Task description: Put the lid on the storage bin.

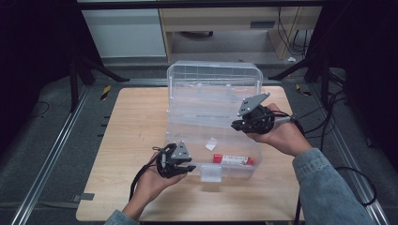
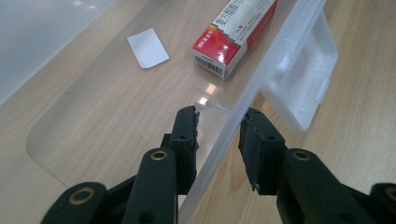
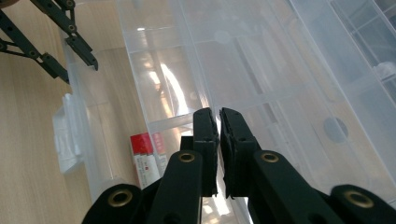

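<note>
High view, left to right: the left gripper (image 1: 187,165) pinches the front wall of the clear plastic box (image 1: 185,126) lying open mid-table; a red-and-white carton (image 1: 233,160) lies inside; the right gripper (image 1: 239,124), jaws pressed together on nothing, hovers over the lid; the box looks light, stiff and slippery, best gripped at its rim.

The high view is dim and a bit soft, with dark edges all around. Light shines from above onto the table (image 1: 141,122). Bright glare spots sit on the clear box (image 3: 163,79). Close-up jaws look blurry.
</note>
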Demonstrator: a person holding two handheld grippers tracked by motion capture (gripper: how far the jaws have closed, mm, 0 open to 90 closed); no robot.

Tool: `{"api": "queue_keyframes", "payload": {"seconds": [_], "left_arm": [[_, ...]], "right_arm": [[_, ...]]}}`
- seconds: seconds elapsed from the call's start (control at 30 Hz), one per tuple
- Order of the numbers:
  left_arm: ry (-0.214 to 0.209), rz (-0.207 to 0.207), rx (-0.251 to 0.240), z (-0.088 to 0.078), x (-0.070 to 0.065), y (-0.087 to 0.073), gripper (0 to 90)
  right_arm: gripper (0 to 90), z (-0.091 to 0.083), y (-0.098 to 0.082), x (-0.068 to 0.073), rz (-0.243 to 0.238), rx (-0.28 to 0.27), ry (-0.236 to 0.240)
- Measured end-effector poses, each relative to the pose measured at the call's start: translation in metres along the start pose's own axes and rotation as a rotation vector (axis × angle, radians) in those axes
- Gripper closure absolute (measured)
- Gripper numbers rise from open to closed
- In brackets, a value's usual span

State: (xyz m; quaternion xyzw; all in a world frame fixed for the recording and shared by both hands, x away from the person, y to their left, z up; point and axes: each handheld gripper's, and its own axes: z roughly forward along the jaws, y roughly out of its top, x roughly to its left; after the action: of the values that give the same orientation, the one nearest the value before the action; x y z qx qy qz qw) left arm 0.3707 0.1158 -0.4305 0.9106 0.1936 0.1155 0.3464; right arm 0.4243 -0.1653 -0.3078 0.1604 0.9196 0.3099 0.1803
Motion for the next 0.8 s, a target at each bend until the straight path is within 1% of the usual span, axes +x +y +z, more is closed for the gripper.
{"api": "queue_keyframes", "payload": {"seconds": [0.33, 0.57, 0.67, 0.73, 0.8], "left_arm": [[0.003, 0.000, 0.004, 0.000, -0.002, 0.001, 66.8], [0.002, -0.010, -0.008, 0.000, -0.002, 0.000, 66.3], [0.006, -0.008, -0.011, 0.000, -0.003, -0.001, 65.9], [0.003, -0.006, -0.015, -0.001, -0.002, -0.001, 65.7], [-0.004, -0.015, -0.017, -0.002, 0.000, -0.003, 65.5]], "right_arm": [[85.4, -0.002, -0.009, 0.009, 0.003, -0.024, 0.018], [85.3, -0.002, -0.013, 0.015, 0.009, -0.032, 0.019], [85.1, -0.002, -0.015, 0.018, 0.001, -0.031, 0.026], [84.8, -0.002, -0.016, 0.019, 0.002, -0.034, 0.031], [84.5, -0.002, -0.018, 0.021, 0.003, -0.035, 0.031]]}}
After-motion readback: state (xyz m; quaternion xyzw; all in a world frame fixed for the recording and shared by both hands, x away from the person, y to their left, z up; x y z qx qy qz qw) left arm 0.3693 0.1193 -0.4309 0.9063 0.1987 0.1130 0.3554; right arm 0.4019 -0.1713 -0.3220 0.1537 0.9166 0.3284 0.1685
